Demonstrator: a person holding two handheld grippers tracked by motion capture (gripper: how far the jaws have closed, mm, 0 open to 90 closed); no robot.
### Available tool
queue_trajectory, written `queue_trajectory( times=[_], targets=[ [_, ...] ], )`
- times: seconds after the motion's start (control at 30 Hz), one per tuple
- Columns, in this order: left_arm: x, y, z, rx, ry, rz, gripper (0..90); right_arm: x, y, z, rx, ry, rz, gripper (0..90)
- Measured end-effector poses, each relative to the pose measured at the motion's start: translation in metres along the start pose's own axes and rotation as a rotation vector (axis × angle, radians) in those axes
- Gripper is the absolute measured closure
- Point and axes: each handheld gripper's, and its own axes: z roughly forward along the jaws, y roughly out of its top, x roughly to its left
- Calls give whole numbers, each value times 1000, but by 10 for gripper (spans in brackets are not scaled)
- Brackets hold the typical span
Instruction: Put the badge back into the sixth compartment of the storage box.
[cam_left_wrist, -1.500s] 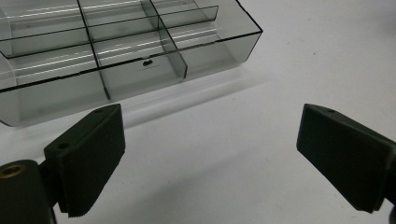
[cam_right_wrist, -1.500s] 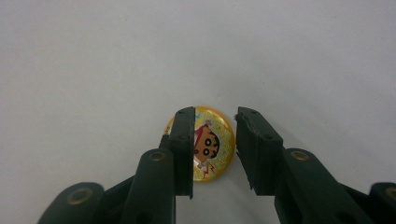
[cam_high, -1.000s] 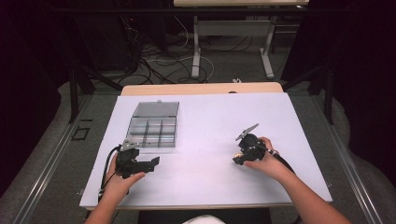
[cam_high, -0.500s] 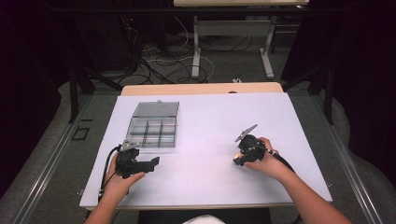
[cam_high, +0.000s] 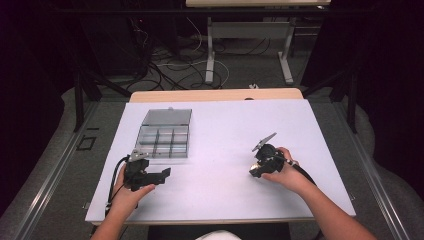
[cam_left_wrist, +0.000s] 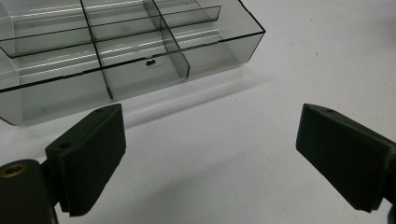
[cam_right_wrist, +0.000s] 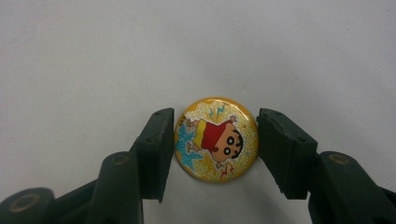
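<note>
A round yellow badge (cam_right_wrist: 215, 139) with a cartoon child in a red shirt lies flat on the white table top. My right gripper (cam_right_wrist: 215, 142) has one pad against each side of it, shut on the badge. In the high view the right gripper (cam_high: 253, 172) points down at the table at centre right, held in a hand. A clear plastic compartment box (cam_high: 165, 135) stands open at the left. My left gripper (cam_high: 165, 175) rests just in front of that box, open and holding nothing. In its own view the left gripper (cam_left_wrist: 210, 163) faces the box's front wall (cam_left_wrist: 140, 70).
The white sheet (cam_high: 225, 130) covers the table, with a strip of bare wood (cam_high: 215, 95) at the far edge. A small dark speck (cam_left_wrist: 150, 61) sits in one box compartment. Cables and desk legs stand on the floor beyond.
</note>
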Motion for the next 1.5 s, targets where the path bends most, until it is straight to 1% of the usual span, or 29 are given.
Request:
queue_trajectory(
  times=[0.1, 0.13, 0.17, 0.2, 0.23, 0.37, 0.43, 0.47, 0.5, 0.53, 0.57, 0.67, 0.73, 0.8, 0.87, 0.9, 0.93, 0.97, 1.0, 1.03, 1.07, 1.1, 1.13, 1.17, 1.3, 1.37, 1.4, 1.47, 1.5],
  targets=[
    [0, 0, 0, 0, -1, 0, 86, 0, 0, 0, -2, -6, -3, 467],
    [0, 0, 0, 0, -1, 0, 86, 0, 1, -2, 20, -6, 0, 467],
    [0, 0, 0, 1, -1, 0, 86, 0, 1, -2, 23, -3, 3, 467],
    [0, 0, 0, 0, -1, -1, 86, 0, 1, -2, 13, -7, 6, 467],
    [0, 0, 0, 0, -1, -1, 86, -1, 1, -2, 5, 1, -4, 467],
    [0, 0, 0, -3, -1, -5, 86, -2, 2, -2, -5, 4, 11, 467],
    [0, 0, 0, 1, -1, 0, 86, -1, 2, -1, -15, 4, 24, 467],
    [0, 0, 0, 1, -1, 0, 86, 0, 2, -1, -17, 10, 23, 535],
    [0, 0, 0, 1, -1, 0, 86, -2, 3, -3, -21, 6, 0, 546],
    [0, 0, 0, 1, -1, 0, 86, -2, 3, -4, -16, 4, 2, 551],
    [0, 0, 1, 1, -1, 0, 86, -2, 4, -6, -9, 3, 15, 550],
    [0, 0, 1, 1, 0, 1, 85, -2, 4, -4, -10, 5, 11, 544],
    [0, 0, 1, 2, 0, 0, 86, 0, 4, -4, 4, 0, 33, 518],
    [0, 0, 1, 2, 1, 1, 86, -1, 5, -3, -14, -4, -10, 496],
    [0, 0, 1, 2, 1, 1, 86, 0, 5, -1, -29, -10, -24, 463],
    [0, 0, 1, 1, 0, 1, 86, 1, 5, -1, -27, -14, -27, 447],
    [0, 0, 0, 0, 0, 1, 86, 2, 5, -1, -3, -2, -29, 432],
    [0, 0, 0, 0, 0, 1, 86, 2, 5, -1, 5, -4, -41, 423],
    [0, 0, 1, -4, 0, -5, 86, 2, 4, 2, -12, -5, -58, 413],
    [0, 0, 1, -4, -1, -4, 86, 3, 4, 2, -1, -5, -75, 411],
    [0, 0, 0, -3, -1, -4, 86, 3, 4, 4, -4, -3, -90, 408],
    [0, 0, 0, -3, 0, -4, 86, 4, 4, 3, 3, -14, -98, 403],
    [0, 0, 0, -3, 0, -4, 86, 4, 3, 5, -3, 2, -114, 397],
    [0, 0, 0, -3, -1, -4, 86, 3, 3, 5, -7, 3, -133, 398],
    [0, 0, 1, -3, 0, -4, 86, 0, 3, 6, -12, 16, -147, 380],
    [0, 0, 1, -2, 1, -5, 86, -2, 2, 6, -6, 27, -129, 382],
    [0, 0, 1, 2, 1, 0, 86, -3, 2, 6, -8, 33, -130, 382],
    [-1, 0, 1, -2, -1, -5, 86, -3, 2, 6, -16, 35, -139, 384],
    [-1, 0, 1, 0, 0, -6, 86, -3, 2, 6, -18, 36, -133, 387]
  ],
)
